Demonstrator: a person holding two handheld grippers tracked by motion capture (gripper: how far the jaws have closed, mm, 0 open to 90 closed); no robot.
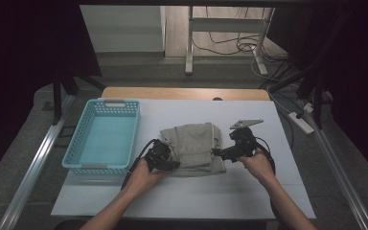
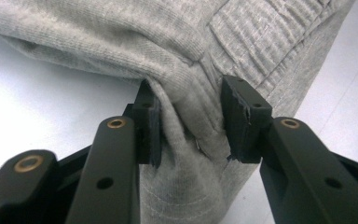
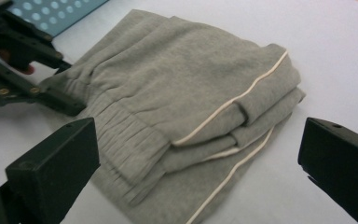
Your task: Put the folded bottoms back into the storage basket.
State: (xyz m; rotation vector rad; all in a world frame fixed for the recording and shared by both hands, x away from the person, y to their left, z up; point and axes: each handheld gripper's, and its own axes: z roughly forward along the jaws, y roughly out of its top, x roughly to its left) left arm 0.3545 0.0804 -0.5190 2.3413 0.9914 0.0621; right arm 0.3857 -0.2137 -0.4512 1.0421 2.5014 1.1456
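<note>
A folded garment lies at the centre of the worktop. A basket sits to its left. The left gripper meets the garment's lower-left corner; the right gripper is at its right edge.

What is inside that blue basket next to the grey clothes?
Nothing visible: the basket shows a bare light-blue floor in the high view. Its near wall hides a thin strip of that floor, so I cannot check there.

One garment, one basket, two tongs

An empty turquoise basket sits on the white table.
</note>
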